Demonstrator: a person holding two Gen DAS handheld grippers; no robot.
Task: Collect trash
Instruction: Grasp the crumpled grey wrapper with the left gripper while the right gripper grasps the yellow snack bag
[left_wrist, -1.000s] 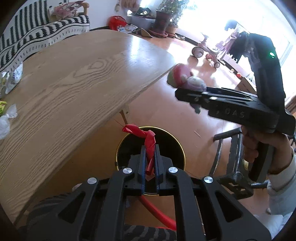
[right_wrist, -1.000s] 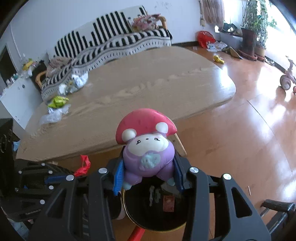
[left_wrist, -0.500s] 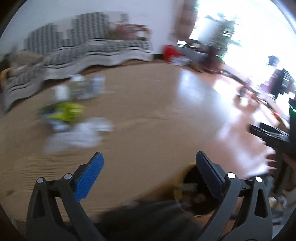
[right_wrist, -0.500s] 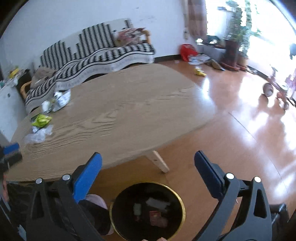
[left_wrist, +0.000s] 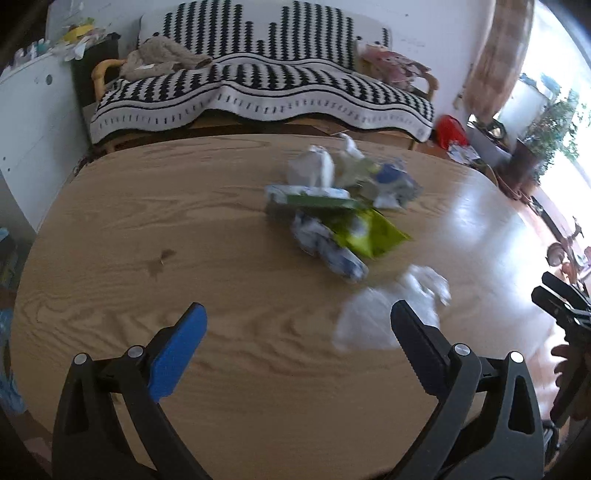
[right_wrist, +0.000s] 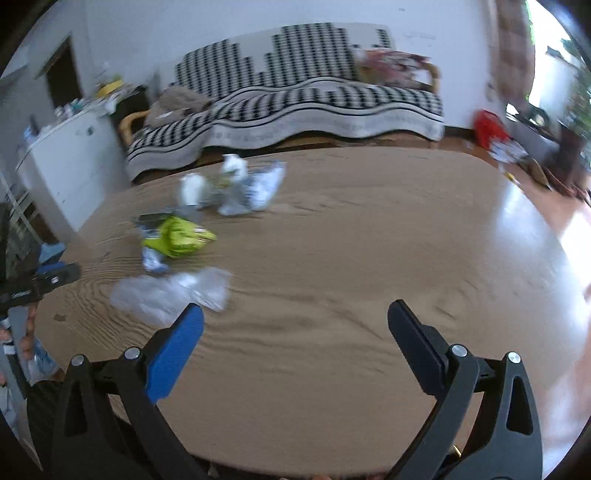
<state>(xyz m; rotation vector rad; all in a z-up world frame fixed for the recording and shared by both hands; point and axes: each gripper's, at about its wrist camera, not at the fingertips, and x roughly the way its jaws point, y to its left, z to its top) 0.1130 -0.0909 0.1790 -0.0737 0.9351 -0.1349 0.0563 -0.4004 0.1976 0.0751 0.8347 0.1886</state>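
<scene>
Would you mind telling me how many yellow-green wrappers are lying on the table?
1. The yellow-green wrapper lies in the trash pile on the wooden table, beyond the clear plastic bag; others may be buried.

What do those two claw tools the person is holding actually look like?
Both look alike. The left gripper and right gripper are black plastic frames with triangular cut-outs and silver screw heads. Each has two flat fingers, one faced with a blue pad, the other dark and ridged. No cables show.

Left gripper (left_wrist: 295, 325) gapes empty above wooden table (left_wrist: 147, 258), clear plastic wrapper (left_wrist: 373, 317) beside its right finger
</scene>
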